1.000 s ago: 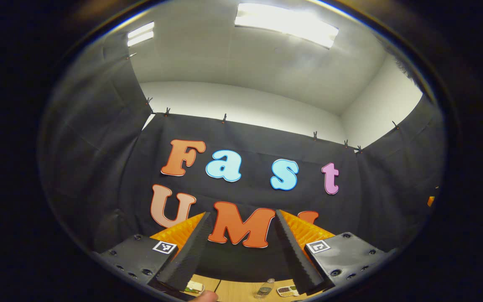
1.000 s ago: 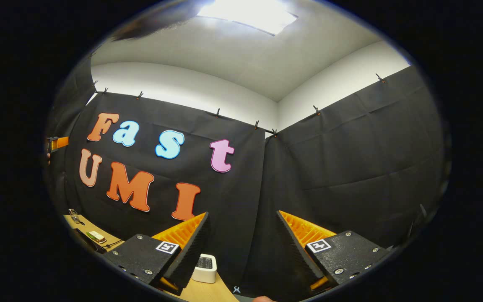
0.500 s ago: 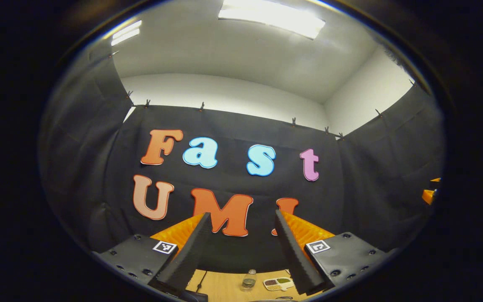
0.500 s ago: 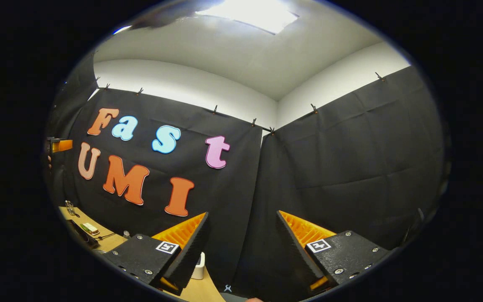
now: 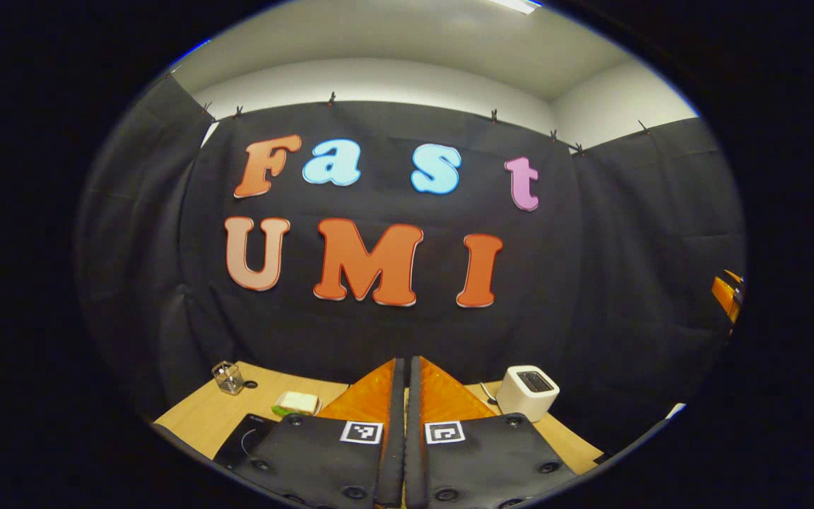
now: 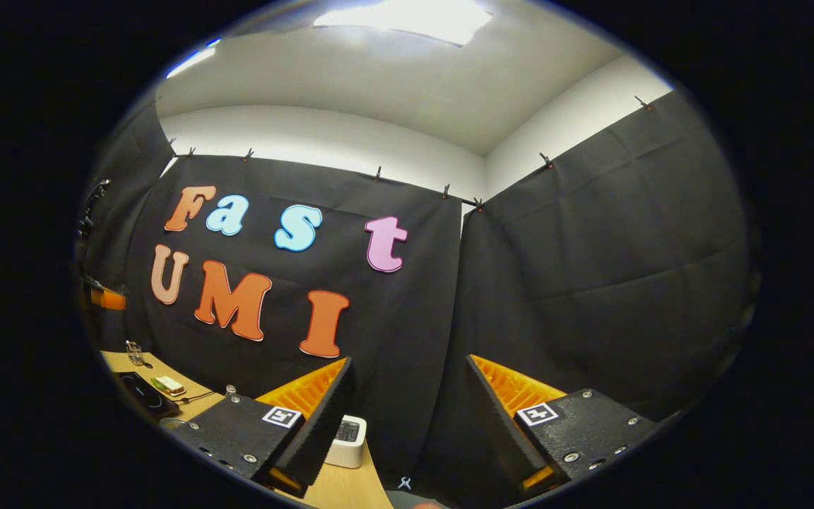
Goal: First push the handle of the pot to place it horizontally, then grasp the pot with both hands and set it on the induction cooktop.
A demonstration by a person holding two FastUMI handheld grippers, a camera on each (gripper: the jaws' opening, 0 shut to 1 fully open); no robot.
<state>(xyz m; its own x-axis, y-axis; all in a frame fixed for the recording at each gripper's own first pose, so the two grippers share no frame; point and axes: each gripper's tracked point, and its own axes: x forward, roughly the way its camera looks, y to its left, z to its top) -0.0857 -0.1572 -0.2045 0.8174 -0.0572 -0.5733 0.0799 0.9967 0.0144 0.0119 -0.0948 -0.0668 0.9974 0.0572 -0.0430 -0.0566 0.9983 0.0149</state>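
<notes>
Left claw (image 5: 405, 367): fingers pressed together with nothing between them, raised above the desk (image 5: 195, 417), facing the back wall.
Right claw (image 6: 407, 367): fingers spread wide, empty, raised and facing the booth's back corner.
Induction cooktop (image 5: 246, 440): dark and flat, near the desk's left front edge in the left gripper view.
Pot: its place cannot be told.
Toaster (image 5: 528, 391): white, by the desk's back right edge.
Glass (image 5: 227, 377): clear, at the back left corner.
Plate (image 5: 297, 404): holds food, just behind the induction cooktop.
</notes>
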